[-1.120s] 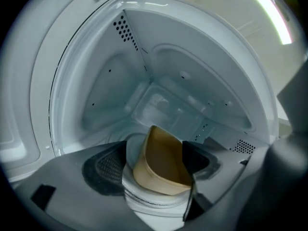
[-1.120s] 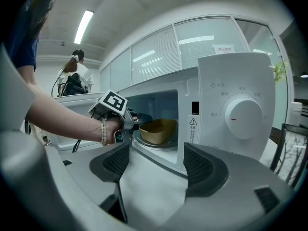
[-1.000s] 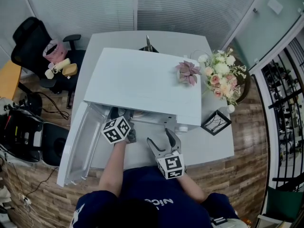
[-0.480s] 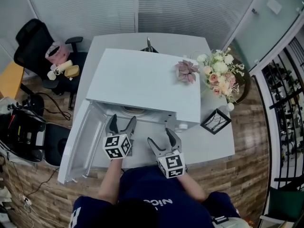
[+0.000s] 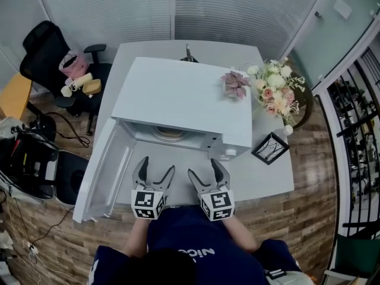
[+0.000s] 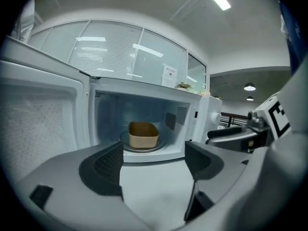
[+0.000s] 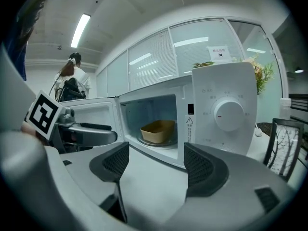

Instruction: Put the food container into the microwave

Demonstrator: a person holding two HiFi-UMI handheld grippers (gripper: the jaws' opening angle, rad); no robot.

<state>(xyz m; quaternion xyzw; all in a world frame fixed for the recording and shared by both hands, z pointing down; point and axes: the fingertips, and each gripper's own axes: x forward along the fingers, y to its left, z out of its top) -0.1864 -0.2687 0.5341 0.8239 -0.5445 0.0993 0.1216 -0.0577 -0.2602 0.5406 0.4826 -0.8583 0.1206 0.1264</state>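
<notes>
Head view: my left gripper (image 5: 155, 167) and right gripper (image 5: 203, 168) side by side over near edge of pale grey counter (image 5: 261, 186), both with jaws spread wide, nothing between them. Beyond them, boxy white microwave (image 5: 184, 100) fills counter middle up to far edge; its door (image 5: 107, 171) swung open along left edge. Inside cavity, tan oval food container (image 6: 143, 134) sits on round glass turntable (image 6: 144, 147). Bare counter strip lies between my jaws and cavity mouth. Pink-and-white flower bouquet (image 5: 274, 91) and black picture frame (image 5: 270, 149) at right edge, well apart from both grippers.
</notes>
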